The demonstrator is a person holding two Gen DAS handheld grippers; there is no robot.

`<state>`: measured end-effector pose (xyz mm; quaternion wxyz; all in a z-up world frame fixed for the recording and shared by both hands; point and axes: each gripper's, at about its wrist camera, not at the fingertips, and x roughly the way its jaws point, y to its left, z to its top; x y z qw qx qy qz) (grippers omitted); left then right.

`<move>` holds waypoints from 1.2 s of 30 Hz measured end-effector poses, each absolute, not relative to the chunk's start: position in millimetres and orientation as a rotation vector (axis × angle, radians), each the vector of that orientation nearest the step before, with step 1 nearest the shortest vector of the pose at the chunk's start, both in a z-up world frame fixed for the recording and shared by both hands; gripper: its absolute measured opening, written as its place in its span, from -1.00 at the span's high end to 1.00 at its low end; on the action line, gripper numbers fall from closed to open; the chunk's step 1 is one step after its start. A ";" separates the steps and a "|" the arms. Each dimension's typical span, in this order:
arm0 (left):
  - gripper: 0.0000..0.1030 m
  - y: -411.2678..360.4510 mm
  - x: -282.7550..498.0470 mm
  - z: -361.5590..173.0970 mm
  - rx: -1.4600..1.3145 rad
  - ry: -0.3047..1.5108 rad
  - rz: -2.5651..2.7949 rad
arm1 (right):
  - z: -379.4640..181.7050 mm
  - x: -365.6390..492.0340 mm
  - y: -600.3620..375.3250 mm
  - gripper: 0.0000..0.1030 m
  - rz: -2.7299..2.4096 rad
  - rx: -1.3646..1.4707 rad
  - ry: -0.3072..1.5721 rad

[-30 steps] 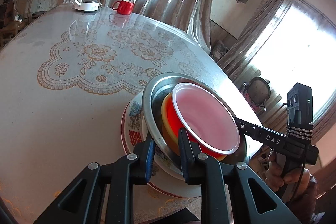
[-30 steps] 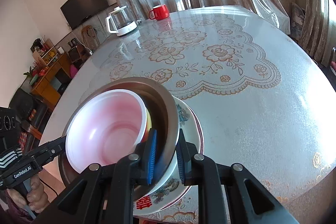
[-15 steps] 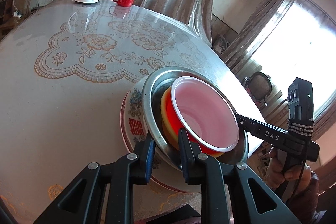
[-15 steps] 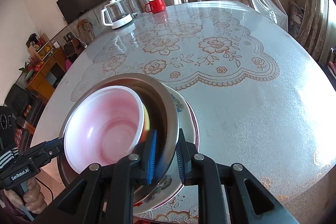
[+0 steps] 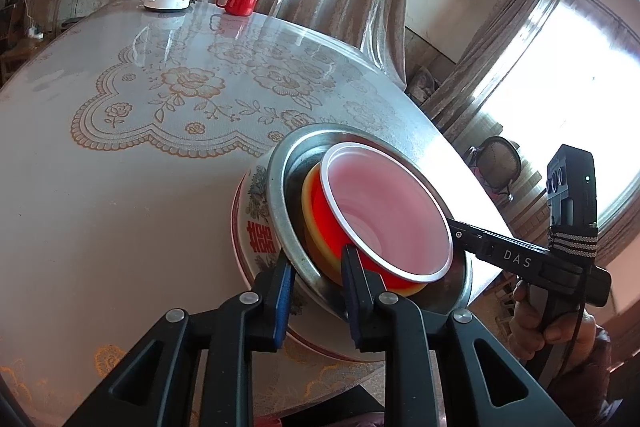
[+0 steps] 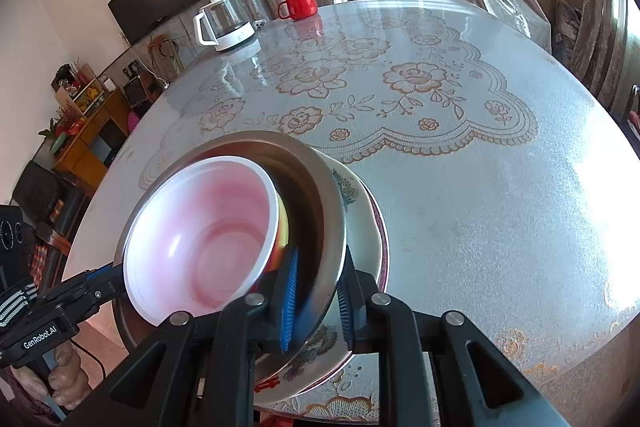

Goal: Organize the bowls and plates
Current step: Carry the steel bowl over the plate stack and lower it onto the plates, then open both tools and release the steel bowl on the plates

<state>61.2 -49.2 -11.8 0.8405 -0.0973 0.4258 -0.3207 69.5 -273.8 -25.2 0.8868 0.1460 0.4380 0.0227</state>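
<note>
Both tongs, left (image 5: 316, 281) and right (image 6: 318, 291), clench the steel bowl (image 6: 320, 183); keep lift level over the plate (image 6: 366, 227) near the desk (image 6: 480, 187) edge.

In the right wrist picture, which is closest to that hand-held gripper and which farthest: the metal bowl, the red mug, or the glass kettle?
1. Metal bowl: its rim sits between the fingers of the right hand-held gripper, at the near table edge.
2. Glass kettle: far side of the table, towards the left.
3. Red mug: far side too, right of the kettle and a little farther back.
</note>
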 end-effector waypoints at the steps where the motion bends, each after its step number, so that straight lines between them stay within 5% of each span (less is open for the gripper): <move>1: 0.56 -49.1 60.7 -12.2 -0.205 0.899 -0.677 | -24.8 69.4 -273.7 0.64 0.046 0.303 0.911; 36: 0.32 -45.9 33.0 -0.9 -0.118 0.810 -0.559 | -20.7 51.6 -253.2 0.45 -0.012 0.204 0.886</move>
